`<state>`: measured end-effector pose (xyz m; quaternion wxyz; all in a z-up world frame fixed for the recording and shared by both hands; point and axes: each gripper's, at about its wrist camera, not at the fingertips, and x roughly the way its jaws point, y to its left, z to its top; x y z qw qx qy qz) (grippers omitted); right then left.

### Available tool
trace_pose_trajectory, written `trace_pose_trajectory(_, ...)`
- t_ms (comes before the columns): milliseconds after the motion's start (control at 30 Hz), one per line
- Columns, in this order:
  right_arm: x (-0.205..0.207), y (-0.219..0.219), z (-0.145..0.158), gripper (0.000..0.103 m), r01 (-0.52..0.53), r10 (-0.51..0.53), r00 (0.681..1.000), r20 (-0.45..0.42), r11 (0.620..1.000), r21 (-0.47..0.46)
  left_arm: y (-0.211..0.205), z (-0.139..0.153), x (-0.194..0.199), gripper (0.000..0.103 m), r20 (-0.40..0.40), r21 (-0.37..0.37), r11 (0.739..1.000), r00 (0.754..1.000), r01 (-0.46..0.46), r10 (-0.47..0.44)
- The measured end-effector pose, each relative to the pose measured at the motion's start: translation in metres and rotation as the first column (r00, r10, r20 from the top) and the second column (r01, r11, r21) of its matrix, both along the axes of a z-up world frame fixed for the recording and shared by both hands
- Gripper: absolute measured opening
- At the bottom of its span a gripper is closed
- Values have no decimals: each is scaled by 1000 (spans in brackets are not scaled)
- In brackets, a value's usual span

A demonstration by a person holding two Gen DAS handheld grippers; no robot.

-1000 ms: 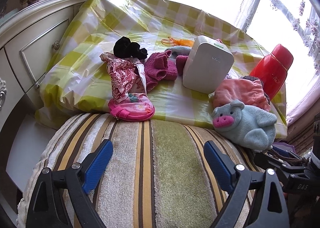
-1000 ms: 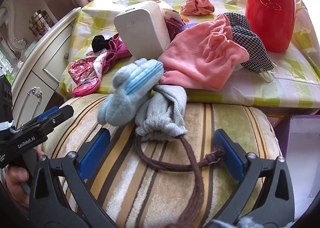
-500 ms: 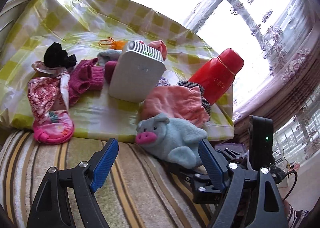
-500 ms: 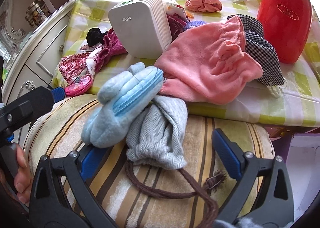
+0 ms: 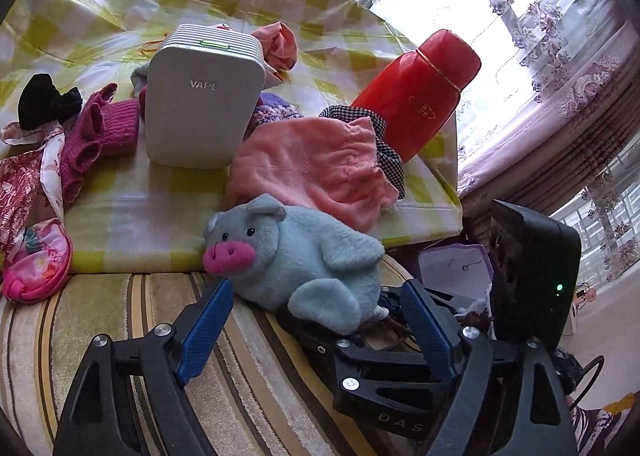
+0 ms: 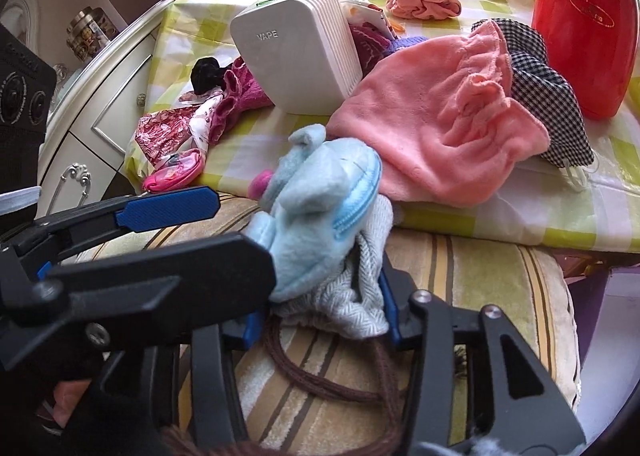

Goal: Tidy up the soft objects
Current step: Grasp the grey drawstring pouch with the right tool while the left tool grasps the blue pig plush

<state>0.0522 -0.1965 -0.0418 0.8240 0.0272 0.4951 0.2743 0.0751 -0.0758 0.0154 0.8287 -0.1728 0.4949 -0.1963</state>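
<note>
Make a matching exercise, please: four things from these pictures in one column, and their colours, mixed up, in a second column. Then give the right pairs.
Things:
1. flask
2. plush pig
3. box marked VAPE
4. towel

Colours:
A. white
B. salmon pink
C. red
D. pale blue

Pairs: 1-C, 2-D, 3-A, 4-B
</note>
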Motion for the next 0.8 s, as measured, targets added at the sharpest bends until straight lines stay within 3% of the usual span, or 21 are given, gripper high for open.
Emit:
trace_pose_trajectory(200, -7, 3, 2, 46, -38, 38, 999, 20, 999, 18, -9, -14, 7, 86, -71, 55, 998, 997, 32, -28)
trace_pose_trajectory(233, -7, 3, 2, 46, -43, 43, 999, 21, 999, 18, -9, -13, 7, 79, -62, 63, 998, 998, 25, -21)
trace_pose_trajectory(267, -7, 4, 2, 46, -43, 43, 999, 21, 999, 17, -9, -13, 6, 60, -57, 58, 998, 998, 22, -18)
trace_pose_trajectory(333, -6, 3, 0, 46, -41, 41, 999, 16, 999, 21, -7, -13, 6, 43, -59, 19, 1000, 998, 20, -18)
trace_pose_trajectory(433, -6, 2, 0, 46, -35, 34, 999, 12, 999, 24, -2, -9, 5, 35, -34, -17, 1000, 999, -13, 13)
trace_pose_trajectory(667, -4, -1, -2, 48, -23, 23, 1000, 2, 999, 34, 35, -3, -7, 32, 0, -165, 980, 994, -109, 111)
trace_pose_trajectory(800, -6, -3, -1, 45, -14, 14, 1000, 7, 999, 38, 40, 2, -18, 32, 43, -164, 978, 990, -126, 134)
